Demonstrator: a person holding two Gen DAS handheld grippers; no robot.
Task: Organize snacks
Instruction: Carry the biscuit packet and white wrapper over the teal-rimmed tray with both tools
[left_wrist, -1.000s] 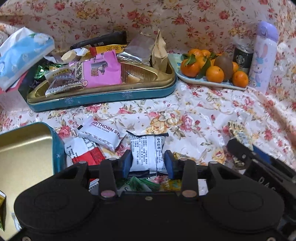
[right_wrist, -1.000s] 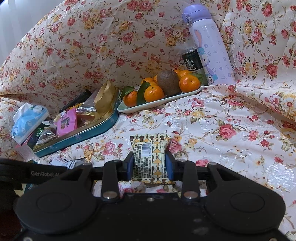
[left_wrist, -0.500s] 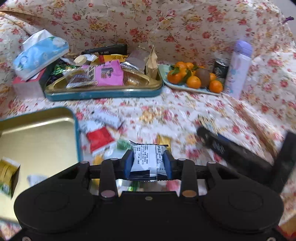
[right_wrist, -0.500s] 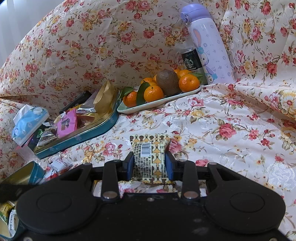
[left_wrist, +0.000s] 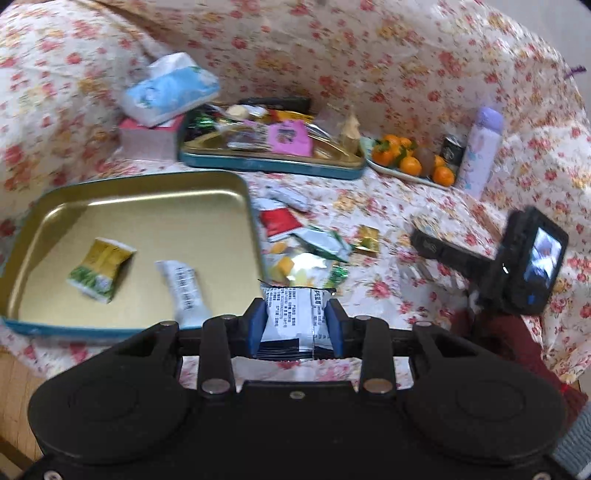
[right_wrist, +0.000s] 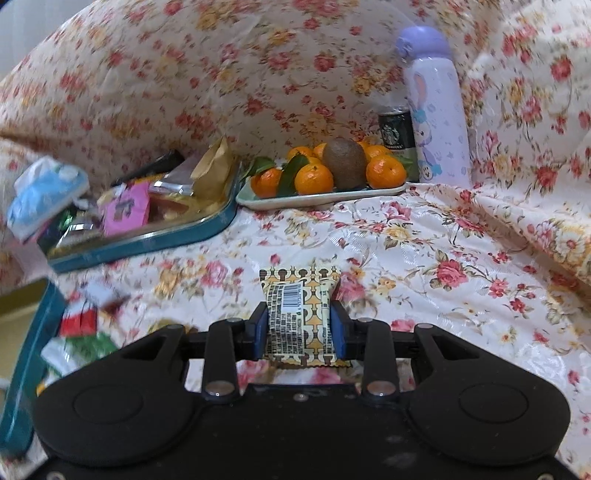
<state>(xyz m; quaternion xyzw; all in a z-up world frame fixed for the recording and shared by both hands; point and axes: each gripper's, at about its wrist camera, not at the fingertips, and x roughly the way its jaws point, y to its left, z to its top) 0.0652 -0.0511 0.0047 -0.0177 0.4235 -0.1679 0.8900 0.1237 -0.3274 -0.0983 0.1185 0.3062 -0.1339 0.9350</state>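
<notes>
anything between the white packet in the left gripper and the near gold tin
Nothing visible blocks it. The left hand-held gripper holds the white snack packet just right of the open gold tin, beside its right wall. Inside lie a yellow-green packet and a white packet, with bare floor around them.

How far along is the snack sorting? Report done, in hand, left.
Done: two packets lie in the gold tin. In hand: the left gripper clamps a white packet, the right gripper a yellow patterned packet. Left: loose wrappers on the floral cloth beside the tin.
</notes>
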